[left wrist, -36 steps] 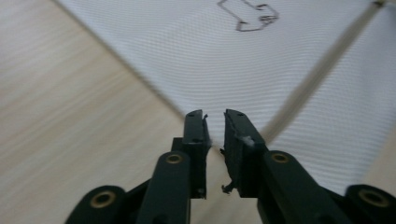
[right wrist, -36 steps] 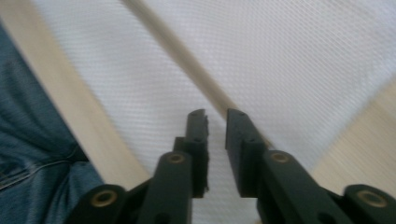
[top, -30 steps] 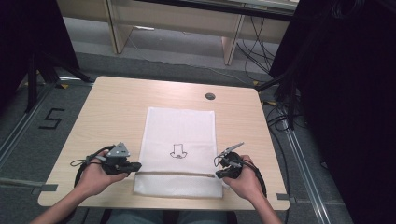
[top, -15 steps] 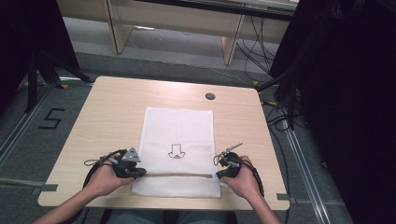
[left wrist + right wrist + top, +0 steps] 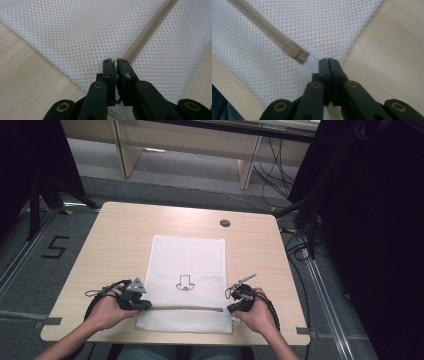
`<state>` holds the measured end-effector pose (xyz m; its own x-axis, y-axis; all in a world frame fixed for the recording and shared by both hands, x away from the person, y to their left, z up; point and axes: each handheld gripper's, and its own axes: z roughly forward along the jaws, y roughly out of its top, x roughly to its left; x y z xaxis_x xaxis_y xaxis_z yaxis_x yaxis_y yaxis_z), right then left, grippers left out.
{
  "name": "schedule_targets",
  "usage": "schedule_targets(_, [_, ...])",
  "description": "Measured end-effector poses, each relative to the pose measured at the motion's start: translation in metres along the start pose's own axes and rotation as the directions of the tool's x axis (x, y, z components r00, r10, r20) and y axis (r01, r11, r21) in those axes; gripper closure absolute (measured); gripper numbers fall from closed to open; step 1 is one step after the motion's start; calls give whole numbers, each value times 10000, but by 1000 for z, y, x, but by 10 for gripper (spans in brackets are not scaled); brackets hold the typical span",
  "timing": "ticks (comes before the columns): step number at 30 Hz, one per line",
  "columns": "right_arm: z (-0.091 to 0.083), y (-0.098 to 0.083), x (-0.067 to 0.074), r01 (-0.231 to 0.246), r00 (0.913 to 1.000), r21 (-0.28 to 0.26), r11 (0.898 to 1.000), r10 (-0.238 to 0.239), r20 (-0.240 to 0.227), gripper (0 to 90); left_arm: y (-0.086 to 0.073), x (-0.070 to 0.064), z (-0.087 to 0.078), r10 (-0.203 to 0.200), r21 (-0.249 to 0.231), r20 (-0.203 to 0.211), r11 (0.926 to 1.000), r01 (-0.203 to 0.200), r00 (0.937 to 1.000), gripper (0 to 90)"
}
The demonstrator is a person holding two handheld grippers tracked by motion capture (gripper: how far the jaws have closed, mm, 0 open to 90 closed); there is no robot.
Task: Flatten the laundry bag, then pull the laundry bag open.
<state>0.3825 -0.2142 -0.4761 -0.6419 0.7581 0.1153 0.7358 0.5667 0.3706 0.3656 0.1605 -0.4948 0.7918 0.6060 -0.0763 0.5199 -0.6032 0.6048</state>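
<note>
One white mesh bag on one wooden table, one beige zipper across it, two grippers, left and right.

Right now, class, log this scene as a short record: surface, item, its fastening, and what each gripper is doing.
surface: light wooden table
item: white mesh bag, flat, arrow mark on top
fastening: beige zipper across the near end; slider at the right end
left gripper: jaws shut on mesh at the zipper's left end
right gripper: jaws shut at the bag's right edge, beside the slider

Lab, floor cables, taped numeral
</note>
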Motion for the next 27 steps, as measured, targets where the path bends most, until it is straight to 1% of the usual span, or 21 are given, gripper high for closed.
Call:
schedule_targets(1, [0,0,-1,-59,10000,-23,10000,59,-70,898,0,-1,0,-111,-40,1,9999,111,9999,829])
schedule_targets(2, [-1,-1,0,-318,9995,32,9995,318,23,892,1,-1,-1,-119,-77,-4,9999,119,9999,823])
schedule_targets(3, [-2,-2,0,-330,9994,-42,9994,330,44,873,2,-2,-2,-118,-183,133,9998,120,9998,818])
schedule_targets(4, [-3,-3,-1,-135,9998,-223,9997,138,126,854,4,-3,-3,-169,-324,90,9993,171,9998,812])
schedule_targets(5, [-3,-3,-1,-135,9998,-223,9997,138,126,854,4,-3,-3,-169,-324,90,9993,171,9998,808])
schedule_targets(6, [-8,-4,0,-435,9990,-409,9982,437,47,834,7,-3,-6,20,-469,-45,9989,-22,10000,805])
schedule_targets(7, [-9,-4,-1,-289,9995,-682,9973,297,105,823,9,-4,-7,-4,-628,-27,9980,2,10000,801])
schedule_targets(9, [-12,-4,0,-352,9991,-671,9971,367,204,807,10,-4,-7,15,-757,-117,9971,-24,9999,789])
schedule_targets(10, [-15,-4,0,-447,9986,-808,9957,469,258,789,10,-5,-7,-146,-928,-104,9956,136,9998,784])
schedule_targets(11, [-15,-4,-2,-137,9996,-1055,9943,161,217,786,10,-5,-7,-143,-960,-124,9953,130,9998,778])
schedule_targets(12, [-15,-4,-2,-167,9993,-1154,9932,204,310,776,10,-5,-7,-92,-997,-128,9950,78,9999,772])
schedule_targets(16, [-16,-5,0,-446,9983,-1050,9935,484,338,734,9,-5,-8,-195,-1132,-37,9934,190,9998,756])
schedule_targets(17, [-14,-5,-2,-242,9992,-1183,9927,276,275,731,11,-4,-9,-103,-1298,-178,9915,79,9998,749])
schedule_targets(19, [-14,-4,-2,-233,9991,-1328,9909,278,325,730,11,-4,-10,31,-1411,-226,9900,-62,9997,732])
schedule_targets(20, [-15,-3,-3,-227,9991,-1282,9915,269,313,733,11,-5,-9,-128,-1478,-201,9890,97,9997,722])
schedule_targets(22, [-15,-2,-2,-294,9991,-1265,9915,330,261,743,11,-5,-8,-1,-1509,-235,9885,-34,9997,695])
schedule_targets(23, [-15,-1,-2,-231,9993,-1289,9914,267,263,750,12,-5,-8,244,-1522,-449,9879,-310,9987,680])
schedule_targets(24, [-16,-1,0,-460,9987,-1126,9926,484,187,758,12,-7,-7,-27,-1670,-352,9860,-33,9994,665])
schedule_targets(25, [-16,-1,0,-460,9987,-1126,9926,484,187,758,12,-7,-7,-27,-1670,-352,9860,-33,9994,646])
schedule_targets(26, [-15,0,0,-442,9989,-1157,9923,459,119,789,14,-9,-7,91,-1740,-546,9846,-185,9985,627])
schedule_targets(27, [-15,0,0,-499,9987,-1128,9924,511,82,801,16,-10,-6,119,-1879,-425,9820,-197,9990,612])
